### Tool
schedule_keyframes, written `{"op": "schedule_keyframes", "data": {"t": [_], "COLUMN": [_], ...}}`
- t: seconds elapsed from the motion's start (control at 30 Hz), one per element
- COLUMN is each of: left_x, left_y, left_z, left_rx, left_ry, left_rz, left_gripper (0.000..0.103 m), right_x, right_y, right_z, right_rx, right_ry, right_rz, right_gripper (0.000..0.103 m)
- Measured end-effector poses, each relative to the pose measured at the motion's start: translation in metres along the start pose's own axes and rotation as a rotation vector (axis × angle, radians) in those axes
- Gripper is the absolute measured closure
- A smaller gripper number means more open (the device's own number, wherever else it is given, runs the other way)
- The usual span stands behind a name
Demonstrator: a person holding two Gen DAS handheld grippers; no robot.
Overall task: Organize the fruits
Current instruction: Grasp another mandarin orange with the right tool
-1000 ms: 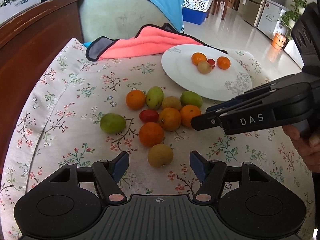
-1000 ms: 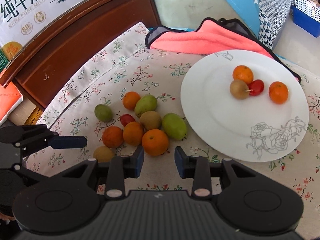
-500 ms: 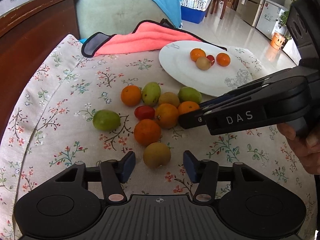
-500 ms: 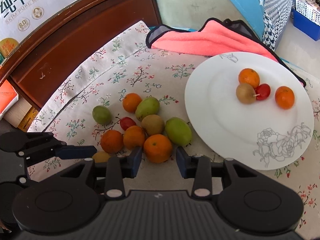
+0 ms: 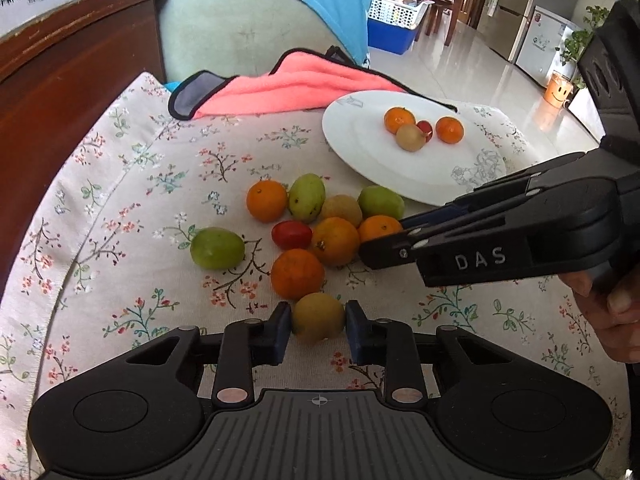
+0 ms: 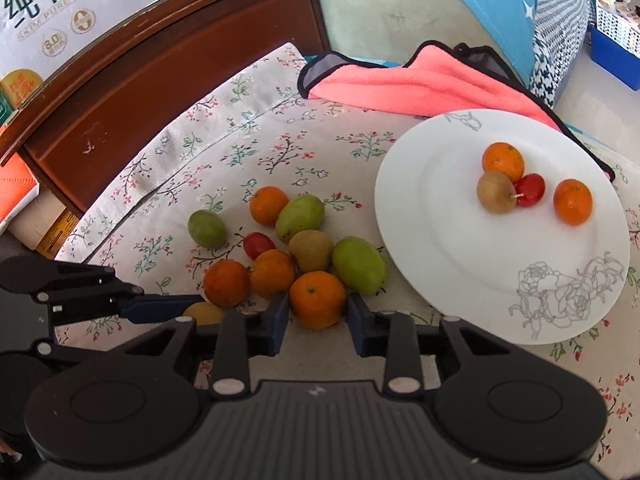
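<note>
A cluster of oranges, green fruits, brown fruits and a red tomato [image 5: 291,234] lies on the flowered tablecloth. My left gripper [image 5: 317,326] has its fingers on both sides of a yellow-brown fruit [image 5: 318,316], touching or nearly so. My right gripper [image 6: 318,314] has its fingers on both sides of an orange [image 6: 317,299] at the cluster's near edge, touching or nearly so. The white plate [image 6: 460,280] to the right holds two oranges, a brown fruit and a red tomato. The right gripper also shows in the left wrist view [image 5: 384,240].
A pink cloth [image 6: 424,88] with dark trim lies behind the plate. A dark wooden cabinet [image 6: 140,92] borders the table on the left. A green chair back [image 5: 240,36] stands behind the table. The cloth-covered table edge curves at the left.
Both grippers moved forward and their jaws narrowed: the left one now brackets the yellow-brown fruit, the right one brackets the near orange.
</note>
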State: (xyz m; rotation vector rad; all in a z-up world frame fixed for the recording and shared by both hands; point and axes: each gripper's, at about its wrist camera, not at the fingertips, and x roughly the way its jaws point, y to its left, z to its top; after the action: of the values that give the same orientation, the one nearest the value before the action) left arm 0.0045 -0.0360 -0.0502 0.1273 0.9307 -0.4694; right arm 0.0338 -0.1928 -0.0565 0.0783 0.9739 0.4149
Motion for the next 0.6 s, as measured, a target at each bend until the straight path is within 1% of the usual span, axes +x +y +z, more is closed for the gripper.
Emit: {"op": "schedule_keyframes", "data": {"t": [0.23,0.6], "left_x": [-0.014,-0.021], "left_y": [0.000,-0.005], "left_z": [0.009,0.030], "left_rx": [-0.002,-0.007], "left_ry": [-0.028,-0.078], "left_rz": [0.002,0.023], "left_gripper": [0.077,0.077], "right_x": [-0.012,-0.037], "right_y": [0.000,-0.010], "right_z": [-0.001,0.002], "right_rx": [-0.013,0.009], "right_ry": [-0.025,-0.084], "right_rz": [0.021,0.035], "right_gripper": [0.071,0.071]}}
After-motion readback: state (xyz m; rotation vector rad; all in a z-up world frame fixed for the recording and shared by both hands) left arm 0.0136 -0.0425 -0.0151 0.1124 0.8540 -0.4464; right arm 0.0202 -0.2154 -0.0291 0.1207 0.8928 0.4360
